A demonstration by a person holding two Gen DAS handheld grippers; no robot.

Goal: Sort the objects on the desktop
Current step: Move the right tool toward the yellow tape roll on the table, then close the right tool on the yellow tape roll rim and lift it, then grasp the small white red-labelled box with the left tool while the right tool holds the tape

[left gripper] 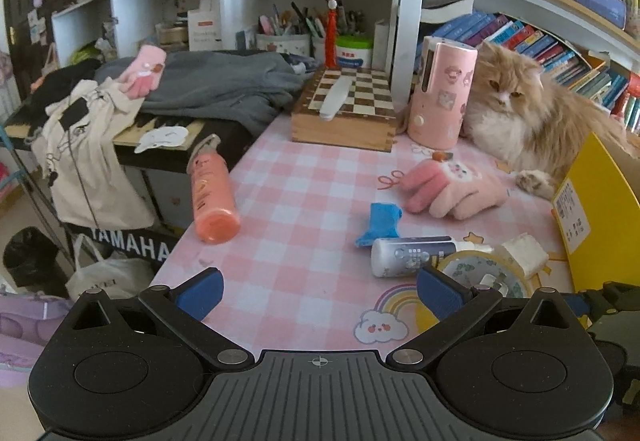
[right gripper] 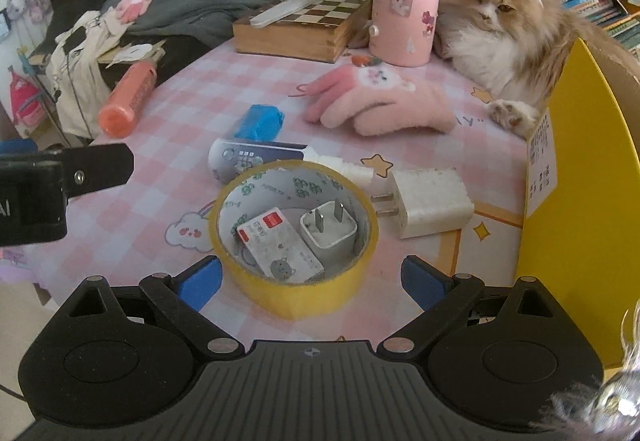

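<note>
The yellow tape roll point(right gripper: 296, 237) serves as the landmark on the pink checked desk point(right gripper: 200, 113). The right gripper point(right gripper: 312, 283) hovers just on the near side of the roll, its blue-padded jaws spread wide with nothing between them but the roll's near wall, which they do not touch. The left gripper point(left gripper: 320, 295) hangs over the near edge of the desk, to the left of the roll, jaws likewise wide apart and empty.

Inside the roll lie a small white plug point(right gripper: 330, 231), prongs up, and a white card point(right gripper: 280, 247) leaning against the inner wall. Just right of the roll sits a larger white charger point(right gripper: 434, 201), its prongs pointing towards the roll. Directly behind the roll, touching or nearly touching it, lies a white-and-navy tube point(right gripper: 256, 159) on its side. Behind that is a crumpled blue wrapper point(right gripper: 260, 121).

Farther back and to the right of the roll a pink glove point(right gripper: 380, 101) lies flat. Far left of the roll an orange bottle point(right gripper: 128, 99) lies on its side at the desk's edge. To the roll's right stands a yellow box point(right gripper: 580, 181). Beyond the glove stand a pink cylinder point(right gripper: 406, 1) and a wooden chessboard box point(right gripper: 304, 23), and a fluffy orange cat point(right gripper: 504, 25) rests beside the cylinder.
</note>
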